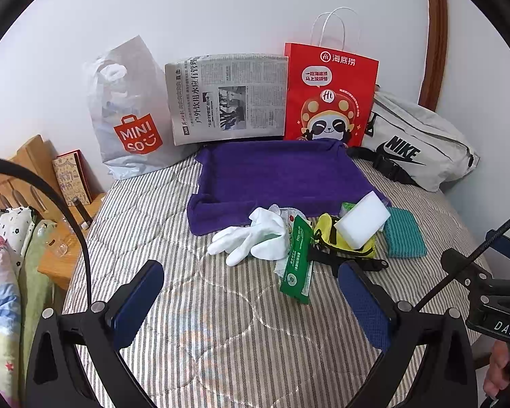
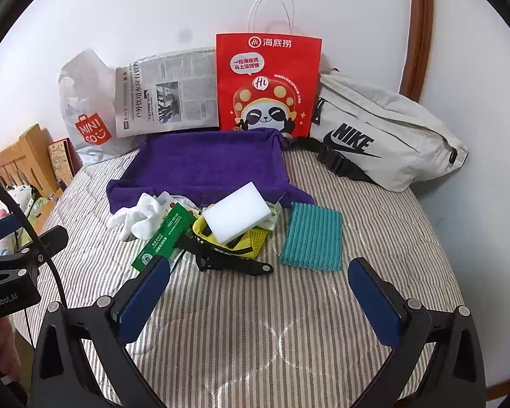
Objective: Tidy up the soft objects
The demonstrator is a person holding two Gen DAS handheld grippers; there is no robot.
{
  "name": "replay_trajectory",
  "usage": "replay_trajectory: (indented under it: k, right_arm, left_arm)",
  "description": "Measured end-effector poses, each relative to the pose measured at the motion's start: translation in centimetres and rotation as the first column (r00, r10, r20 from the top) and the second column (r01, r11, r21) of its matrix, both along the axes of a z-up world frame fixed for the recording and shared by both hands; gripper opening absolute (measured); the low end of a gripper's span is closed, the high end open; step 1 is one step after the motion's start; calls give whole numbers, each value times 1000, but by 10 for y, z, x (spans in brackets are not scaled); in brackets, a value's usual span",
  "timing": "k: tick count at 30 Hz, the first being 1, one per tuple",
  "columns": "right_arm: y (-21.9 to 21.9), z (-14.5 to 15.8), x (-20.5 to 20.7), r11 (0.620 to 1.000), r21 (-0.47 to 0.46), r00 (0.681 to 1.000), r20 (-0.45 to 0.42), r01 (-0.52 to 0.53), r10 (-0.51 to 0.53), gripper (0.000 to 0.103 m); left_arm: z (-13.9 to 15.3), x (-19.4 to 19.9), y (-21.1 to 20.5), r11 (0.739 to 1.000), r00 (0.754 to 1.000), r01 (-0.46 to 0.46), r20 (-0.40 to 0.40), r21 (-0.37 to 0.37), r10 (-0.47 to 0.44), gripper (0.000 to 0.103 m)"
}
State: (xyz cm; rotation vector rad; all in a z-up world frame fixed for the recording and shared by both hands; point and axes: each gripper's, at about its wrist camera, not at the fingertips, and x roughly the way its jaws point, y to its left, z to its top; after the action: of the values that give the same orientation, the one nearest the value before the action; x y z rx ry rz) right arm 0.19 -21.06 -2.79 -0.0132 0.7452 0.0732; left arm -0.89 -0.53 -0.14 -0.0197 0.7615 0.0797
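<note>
Striped bedding (image 1: 221, 323) covers the bed where the soft things sit in a small heap just in front of a purple towel tray (image 1: 275, 176). A white glove (image 1: 251, 238) lies at the heap's left, its fingers spread toward the open quilt. Beside it a green packet (image 1: 297, 258) runs diagonally, and a white sponge block (image 1: 362, 221) rests tilted on top of a yellow mesh pouch (image 2: 248, 241) with a black strap. A teal cloth (image 2: 312, 234) lies flat just right of the pouch, apart from the sponge.

Both tools hang low over the near part of the bed, pointing toward the heap. The left tool (image 1: 251, 306) has its blue pads spread wide with nothing between them; its right pad sits near the packet's lower end. The right tool (image 2: 260, 299) is likewise wide apart and empty, its left pad close to the packet's corner.

Plenty of bare quilt lies between the tools and the heap. Behind the tray, a plastic shopping bag (image 1: 129, 112), a newspaper (image 1: 227, 98), a red paper bag (image 1: 329, 95) and a grey waist bag (image 1: 418, 142) line the white wall
</note>
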Motion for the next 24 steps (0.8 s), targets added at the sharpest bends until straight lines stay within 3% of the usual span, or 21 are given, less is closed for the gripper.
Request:
replay_trajectory:
  k: [24]
  right_arm:
    - [3,0,-2,1000,-4,1000,-4,-6,6,103]
  left_arm:
    - [2,-2,-4,1000,1000,1,-1,8,-1,103]
